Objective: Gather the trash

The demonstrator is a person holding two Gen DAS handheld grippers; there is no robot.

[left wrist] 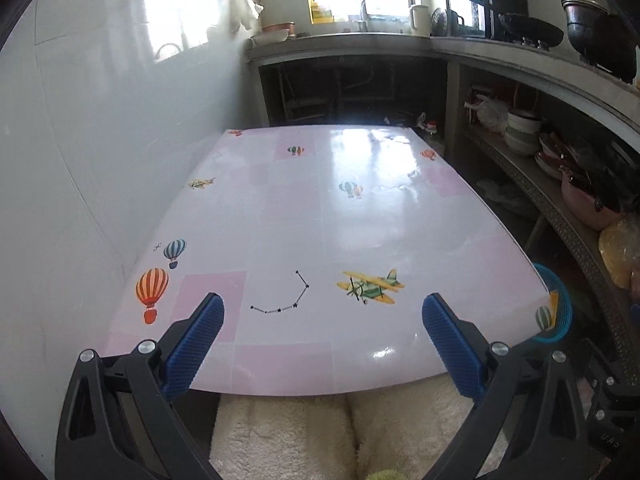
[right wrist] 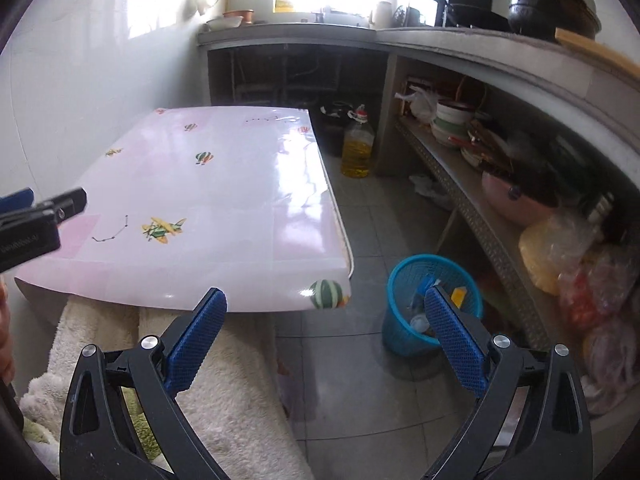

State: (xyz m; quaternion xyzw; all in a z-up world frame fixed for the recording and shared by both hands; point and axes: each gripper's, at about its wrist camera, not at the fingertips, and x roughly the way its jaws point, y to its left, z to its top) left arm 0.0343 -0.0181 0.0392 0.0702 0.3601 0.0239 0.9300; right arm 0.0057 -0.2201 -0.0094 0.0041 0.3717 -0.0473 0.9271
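Both tools, left [left wrist: 322,316] and right [right wrist: 326,312], gape empty; surface [left wrist: 304,216] bare, bin [right wrist: 434,300] filled — simply withdraw cleanly.

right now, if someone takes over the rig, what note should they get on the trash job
Left gripper: open, nothing in it, over the near edge of the table.
Right gripper: open, nothing in it, off the table's near right corner, above the floor.
Trash bin: blue basket on the floor to the right of the table, with several pieces of trash inside.
Done: no loose trash shows on the tabletop; only printed balloons and planes.
Left: probably only a check of the floor; a pale crumpled scrap lies by the shelf.
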